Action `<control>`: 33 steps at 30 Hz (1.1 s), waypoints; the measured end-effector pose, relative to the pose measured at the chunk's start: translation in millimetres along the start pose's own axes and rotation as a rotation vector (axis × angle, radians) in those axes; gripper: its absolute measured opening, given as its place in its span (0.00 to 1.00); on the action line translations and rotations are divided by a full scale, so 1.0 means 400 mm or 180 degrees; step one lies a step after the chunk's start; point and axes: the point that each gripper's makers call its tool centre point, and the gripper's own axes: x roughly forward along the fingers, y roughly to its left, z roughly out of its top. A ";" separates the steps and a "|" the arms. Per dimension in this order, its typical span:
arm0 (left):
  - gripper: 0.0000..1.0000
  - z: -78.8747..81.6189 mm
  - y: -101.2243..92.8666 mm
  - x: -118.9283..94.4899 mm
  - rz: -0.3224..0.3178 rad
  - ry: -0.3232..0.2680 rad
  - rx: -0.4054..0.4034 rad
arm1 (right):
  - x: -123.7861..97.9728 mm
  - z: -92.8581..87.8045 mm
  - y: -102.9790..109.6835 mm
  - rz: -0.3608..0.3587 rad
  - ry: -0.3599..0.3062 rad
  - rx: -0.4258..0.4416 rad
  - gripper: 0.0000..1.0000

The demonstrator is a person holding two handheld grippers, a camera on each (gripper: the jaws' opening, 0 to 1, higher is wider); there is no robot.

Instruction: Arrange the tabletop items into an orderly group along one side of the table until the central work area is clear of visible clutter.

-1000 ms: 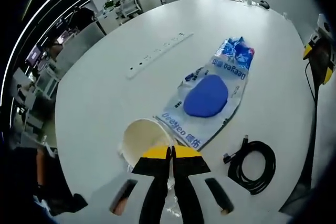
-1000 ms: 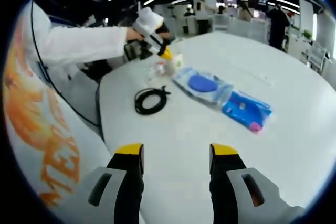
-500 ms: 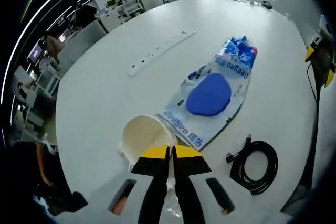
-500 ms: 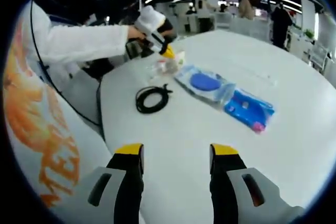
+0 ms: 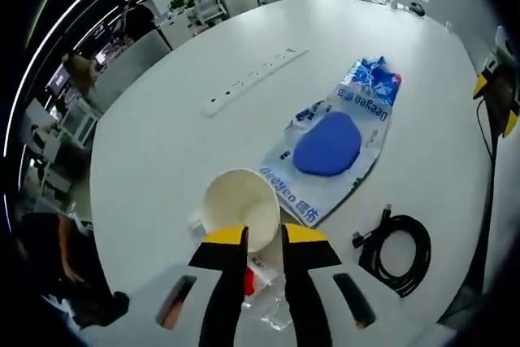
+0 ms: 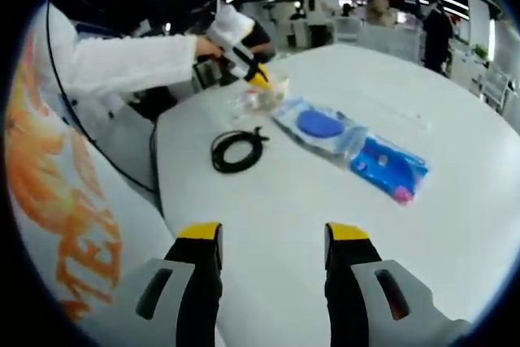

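Left gripper [image 5: 264, 237]: jaws parted narrowly over a crumpled clear wrapper [image 5: 264, 294], tips at the near rim of a cream cup [image 5: 240, 210]. Beyond: blue-printed bag [image 5: 337, 148], coiled black cable [image 5: 398, 249], power strip [image 5: 256, 79]. Right gripper [image 6: 272, 233]: jaws wide, holding nothing, above bare white table [image 6: 325, 193].

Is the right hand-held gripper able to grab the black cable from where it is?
Probably yes. The right hand-held gripper is open, and only bare table lies between it and the cable; nothing blocks the way, though it must move forward first.
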 end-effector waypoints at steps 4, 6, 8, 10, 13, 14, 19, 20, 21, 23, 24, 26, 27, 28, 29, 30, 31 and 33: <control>0.22 0.004 0.004 -0.008 0.0013 -0.0034 -0.0049 | 0.002 -0.001 0.003 0.0010 0.0008 -0.0003 0.49; 0.24 0.008 0.007 -0.012 0.0029 -0.0062 -0.0066 | 0.003 -0.002 0.003 0.0012 0.0013 -0.0009 0.49; 0.26 0.010 0.010 -0.016 0.0048 -0.0078 -0.0091 | 0.003 -0.003 0.003 0.0015 0.0017 -0.0011 0.49; 0.28 0.011 0.011 -0.019 0.0053 -0.0090 -0.0096 | 0.004 -0.003 0.004 0.0018 0.0021 -0.0013 0.49; 0.30 0.009 0.014 -0.024 0.0075 -0.0093 -0.0087 | 0.006 -0.002 0.005 0.0021 0.0022 -0.0018 0.49; 0.31 0.009 0.015 -0.026 0.0079 -0.0093 -0.0086 | 0.006 -0.002 0.006 0.0022 0.0023 -0.0020 0.49; 0.33 0.009 0.021 -0.039 0.0121 -0.0098 -0.0081 | 0.009 -0.004 0.013 0.0034 0.0027 -0.0025 0.49; 0.34 0.010 0.024 -0.041 0.0131 -0.0109 -0.0088 | 0.009 -0.004 0.013 0.0035 0.0028 -0.0026 0.49; 0.34 0.011 0.025 -0.042 0.0136 -0.0120 -0.0098 | 0.010 -0.005 0.014 0.0039 0.0032 -0.0030 0.49; 0.34 0.014 0.029 -0.045 0.0143 -0.0142 -0.0121 | 0.010 -0.006 0.015 0.0042 0.0032 -0.0033 0.49; 0.34 0.015 0.029 -0.046 0.0146 -0.0148 -0.0126 | 0.010 -0.005 0.015 0.0042 0.0031 -0.0033 0.49; 0.34 0.016 0.033 -0.048 0.0167 -0.0156 -0.0116 | 0.010 -0.005 0.014 0.0041 0.0030 -0.0032 0.49; 0.34 0.017 0.033 -0.049 0.0169 -0.0164 -0.0115 | 0.010 -0.005 0.014 0.0040 0.0029 -0.0032 0.49; 0.35 0.019 0.034 -0.051 0.0172 -0.0174 -0.0116 | 0.009 -0.005 0.014 0.0038 0.0028 -0.0032 0.49; 0.35 0.021 0.036 -0.054 0.0179 -0.0189 -0.0119 | 0.009 -0.005 0.013 0.0036 0.0029 -0.0031 0.49; 0.35 0.023 0.038 -0.058 0.0187 -0.0209 -0.0131 | 0.009 -0.006 0.013 0.0034 0.0031 -0.0027 0.49; 0.36 0.025 0.039 -0.062 0.0192 -0.0226 -0.0141 | 0.008 -0.007 0.012 0.0033 0.0031 -0.0027 0.49; 0.36 0.031 0.045 -0.070 0.0205 -0.0288 -0.0205 | 0.008 -0.008 0.011 0.0032 0.0035 -0.0024 0.49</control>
